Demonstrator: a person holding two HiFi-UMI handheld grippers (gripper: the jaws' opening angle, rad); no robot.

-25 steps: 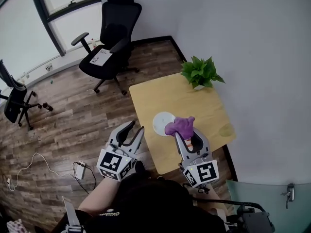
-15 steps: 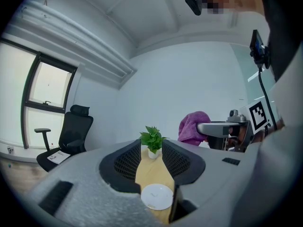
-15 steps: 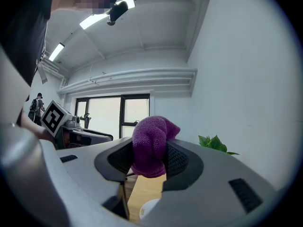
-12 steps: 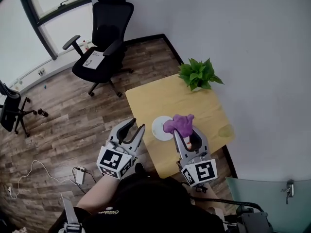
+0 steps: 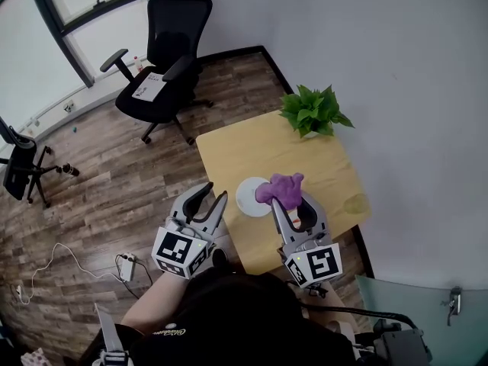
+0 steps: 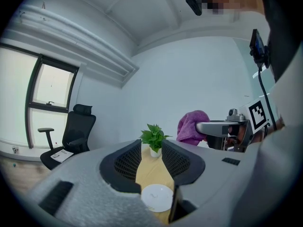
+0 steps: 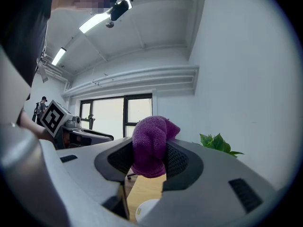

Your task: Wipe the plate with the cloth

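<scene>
A small white plate (image 5: 252, 196) lies near the left edge of the light wooden table (image 5: 320, 170); it also shows low in the left gripper view as the plate (image 6: 157, 197). My right gripper (image 5: 288, 202) is shut on a bunched purple cloth (image 5: 280, 190), held above the table just right of the plate. The cloth (image 7: 149, 145) fills the gap between its jaws. My left gripper (image 5: 209, 202) is open and empty, hovering left of the table edge, beside the plate. From the left gripper (image 6: 151, 162) the cloth (image 6: 191, 127) appears at the right.
A potted green plant (image 5: 312, 113) stands at the table's far side. A black office chair (image 5: 166, 59) with a paper on its seat sits on the wooden floor beyond; another chair (image 5: 21, 166) is at far left. Cables (image 5: 61, 265) lie on the floor.
The view has shifted slightly. Both grippers keep nearly the same pose, with the cloth still held beside the plate.
</scene>
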